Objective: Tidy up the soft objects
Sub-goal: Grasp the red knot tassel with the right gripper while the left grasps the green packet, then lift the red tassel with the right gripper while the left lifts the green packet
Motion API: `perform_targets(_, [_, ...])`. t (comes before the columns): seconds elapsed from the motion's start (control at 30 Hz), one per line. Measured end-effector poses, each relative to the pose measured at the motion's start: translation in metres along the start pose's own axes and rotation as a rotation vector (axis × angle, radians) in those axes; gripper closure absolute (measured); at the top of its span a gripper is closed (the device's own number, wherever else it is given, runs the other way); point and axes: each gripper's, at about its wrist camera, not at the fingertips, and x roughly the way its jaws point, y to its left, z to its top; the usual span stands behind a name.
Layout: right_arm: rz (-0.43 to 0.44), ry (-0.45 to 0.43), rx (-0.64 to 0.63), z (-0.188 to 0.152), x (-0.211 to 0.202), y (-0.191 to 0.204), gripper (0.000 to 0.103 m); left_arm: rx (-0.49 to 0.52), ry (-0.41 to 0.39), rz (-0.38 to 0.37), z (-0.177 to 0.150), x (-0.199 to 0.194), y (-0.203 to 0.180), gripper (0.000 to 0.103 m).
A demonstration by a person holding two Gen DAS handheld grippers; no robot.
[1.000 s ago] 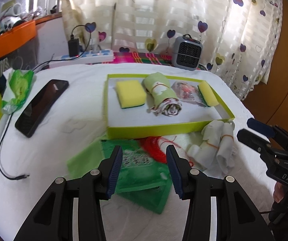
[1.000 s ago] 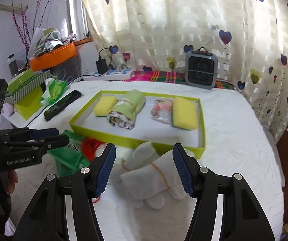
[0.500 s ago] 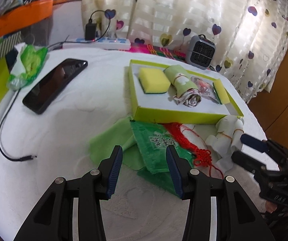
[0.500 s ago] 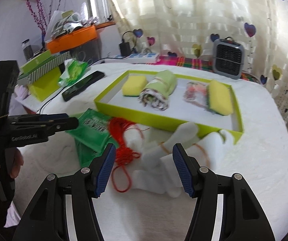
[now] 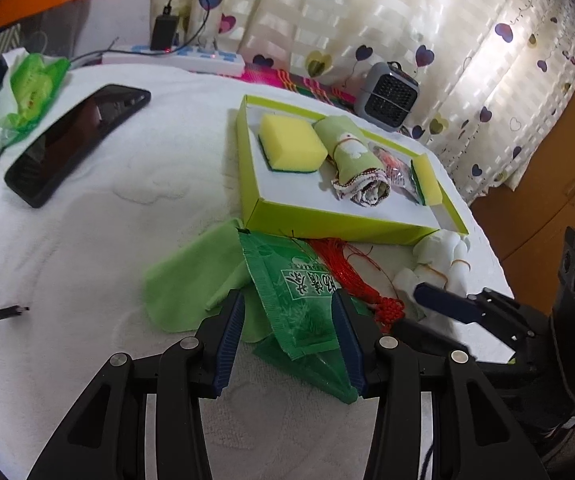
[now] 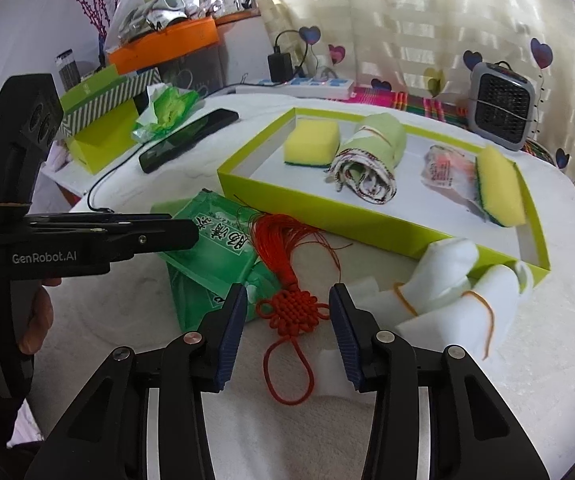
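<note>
The left tongs point(image 5: 287, 334) hang over the green packet point(image 5: 293, 300), pads apart and the packet's near end lying between them unpinched. The right tongs point(image 6: 285, 320) stand over the red knot tassel point(image 6: 293, 308); their pads have just been closing but do not press it, so the knot sits loose in the gap.

Both things lie on the white-covered bench point(image 5: 107, 208), just in front of the lime tray point(image 6: 327, 216). The packet rests on a pale green cloth point(image 5: 191, 280), and the tassel's threads fan across the packet's right edge, so the two overlap. To the right of the tassel, touching the tray's near corner, lies a bundle of white rolled cloths point(image 6: 447, 288) bound with rubber bands; its flat end reaches beside the right pad.

In the tray: two yellow sponges, one at the left point(image 6: 311, 140) and one at the right point(image 6: 499, 188), one rolled green towel point(image 6: 371, 156) and one small clear packet point(image 6: 443, 172) between them.

Farther off there are one black phone point(image 5: 75, 140), one crumpled green-and-white wrapper point(image 5: 27, 96), one cable end point(image 5: 11, 312), one power strip point(image 6: 299, 86) with a charger plugged in, one small grey heater point(image 6: 501, 104), one striped green box point(image 6: 103, 120) and an orange tray of clutter point(image 6: 167, 42). A heart-print curtain point(image 6: 407, 20) hangs behind. A hand point(image 6: 27, 320) grips the left tool's handle.
</note>
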Motion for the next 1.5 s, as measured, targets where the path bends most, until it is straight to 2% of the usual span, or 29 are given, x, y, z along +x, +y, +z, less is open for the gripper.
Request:
perform_targets(0.13, [0.0,0.031,-0.009,0.003,0.012,0.002,0.059,-0.003,0.011,-0.003,0.004,0.005,-0.001,0.059])
perform_targets(0.23, [0.003,0.045,-0.008,0.003,0.017,0.001,0.059,-0.015,0.014,-0.038,0.008,0.007,-0.002,0.059])
perform_targets(0.37, [0.001,0.072,-0.011,0.003,0.025,0.0,0.059,-0.013,0.035,-0.025,0.01,0.015,-0.005,0.059])
perform_targets(0.53, [0.003,0.081,-0.01,0.004,0.028,-0.001,0.059,-0.021,0.018,-0.037,0.013,0.015,-0.008,0.059])
perform_targets(0.67, [0.005,0.08,-0.004,0.004,0.028,-0.002,0.059,-0.03,0.034,-0.022,0.012,0.021,-0.009,0.059])
perform_targets(0.73, [0.001,0.078,-0.003,0.004,0.029,-0.002,0.063,-0.045,0.036,-0.038,0.012,0.022,-0.007,0.06])
perform_targets(0.83, [-0.009,0.075,0.007,0.004,0.028,-0.005,0.072,-0.056,0.029,-0.036,0.012,0.022,-0.007,0.068])
perform_targets(0.93, [-0.015,0.074,0.01,0.003,0.028,-0.006,0.077,-0.064,0.024,-0.046,0.013,0.021,-0.006,0.083])
perform_targets(1.07, [-0.024,0.07,0.009,0.002,0.027,-0.006,0.08,-0.052,0.011,-0.047,0.013,0.019,-0.009,0.089])
perform_targets(1.5, [0.03,0.063,0.073,0.0,0.023,-0.014,0.083,-0.047,-0.021,-0.036,0.011,0.009,-0.008,0.092])
